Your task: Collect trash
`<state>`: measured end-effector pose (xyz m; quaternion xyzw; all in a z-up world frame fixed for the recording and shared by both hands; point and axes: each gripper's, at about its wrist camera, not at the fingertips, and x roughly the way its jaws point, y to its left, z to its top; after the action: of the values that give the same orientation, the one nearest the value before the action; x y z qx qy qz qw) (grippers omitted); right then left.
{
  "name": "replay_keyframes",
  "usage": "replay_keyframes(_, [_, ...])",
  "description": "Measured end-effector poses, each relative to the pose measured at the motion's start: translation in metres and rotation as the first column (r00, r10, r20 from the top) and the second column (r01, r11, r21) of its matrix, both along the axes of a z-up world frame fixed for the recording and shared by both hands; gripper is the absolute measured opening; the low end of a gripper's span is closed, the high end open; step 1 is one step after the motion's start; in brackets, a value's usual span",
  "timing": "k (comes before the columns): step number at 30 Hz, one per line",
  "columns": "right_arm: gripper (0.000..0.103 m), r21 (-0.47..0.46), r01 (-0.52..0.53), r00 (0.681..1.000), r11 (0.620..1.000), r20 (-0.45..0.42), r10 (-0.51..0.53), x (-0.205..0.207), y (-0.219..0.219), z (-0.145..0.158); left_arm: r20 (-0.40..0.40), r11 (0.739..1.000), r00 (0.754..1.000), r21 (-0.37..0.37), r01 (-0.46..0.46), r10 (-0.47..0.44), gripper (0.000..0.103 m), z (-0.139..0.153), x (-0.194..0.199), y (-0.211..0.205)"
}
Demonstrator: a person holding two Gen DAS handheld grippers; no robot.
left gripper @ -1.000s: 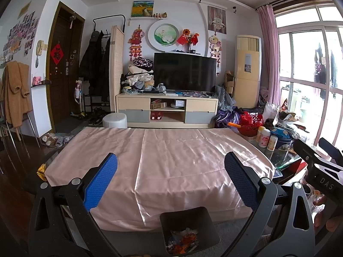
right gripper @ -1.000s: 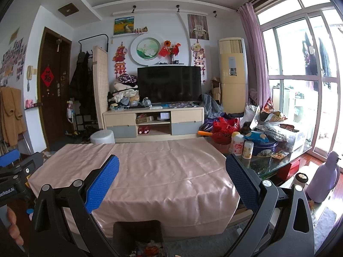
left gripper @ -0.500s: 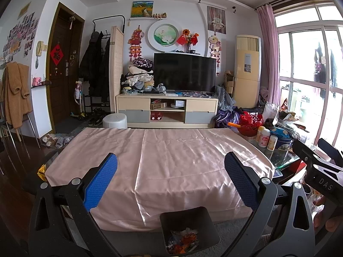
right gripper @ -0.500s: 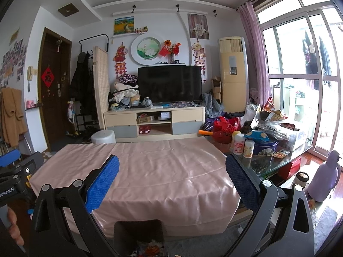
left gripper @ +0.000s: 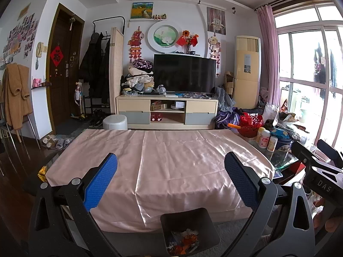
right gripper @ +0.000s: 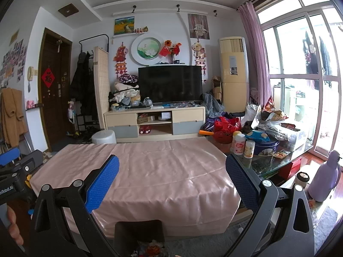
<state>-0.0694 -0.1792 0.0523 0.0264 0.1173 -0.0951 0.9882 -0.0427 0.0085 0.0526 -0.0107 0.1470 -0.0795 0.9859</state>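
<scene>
A dark square trash bin stands on the floor in front of the table, with orange and white scraps inside; its rim also shows at the bottom of the right wrist view. The table wears a pink satin cloth with nothing lying on it. My left gripper hangs open above the bin, blue pads wide apart and holding nothing. My right gripper is open too, over the table's near edge. Each gripper shows at the edge of the other's view, held by a hand.
A glass side table at the right carries bottles, a blue tin and snack bags. A lilac thermos stands on the floor at the right. A white stool and the TV cabinet stand beyond the table. A gold wrapper lies at the table's left corner.
</scene>
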Motion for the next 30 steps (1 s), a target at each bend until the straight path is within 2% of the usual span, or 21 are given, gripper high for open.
replay_keyframes(23, [0.1, 0.002, 0.002, 1.0, 1.0, 0.0, -0.002, 0.0, 0.002, 0.001, 0.004, 1.0, 1.0, 0.001, -0.003, 0.003, 0.095, 0.005, -0.001, 0.003])
replay_keyframes(30, [0.1, 0.004, 0.007, 1.0, 1.0, -0.011, -0.007, 0.002, 0.011, -0.004, -0.03, 1.0, 1.0, -0.03, 0.003, -0.004, 0.095, 0.004, 0.004, 0.009])
